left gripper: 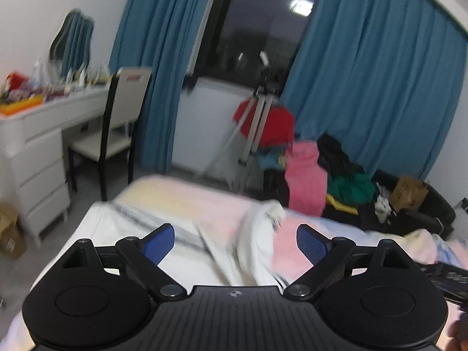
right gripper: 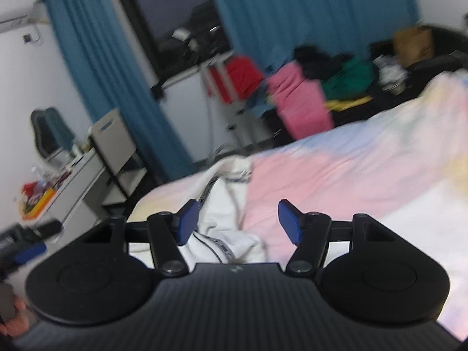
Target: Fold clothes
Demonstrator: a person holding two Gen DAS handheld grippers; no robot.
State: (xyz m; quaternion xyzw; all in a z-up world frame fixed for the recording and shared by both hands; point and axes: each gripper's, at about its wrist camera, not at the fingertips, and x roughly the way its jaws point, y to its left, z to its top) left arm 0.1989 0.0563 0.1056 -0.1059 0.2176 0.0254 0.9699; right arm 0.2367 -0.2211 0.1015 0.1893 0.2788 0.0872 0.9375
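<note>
Pastel bedsheet [left gripper: 187, 196]; white garment [left gripper: 204, 251] beneath left hand-held gripper [left gripper: 235, 244], unheld.

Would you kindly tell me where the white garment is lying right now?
The white garment lies crumpled on the pastel bed cover, at the bed's left side in both wrist views, nearest the white dresser.

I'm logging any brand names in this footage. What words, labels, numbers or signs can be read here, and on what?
None can be read.
Brown paper bag: dark print, too blurred.
White garment: lettered trim tape, too small and blurred.
Left hand-held gripper: small round emblem on its body, no legible text.
</note>
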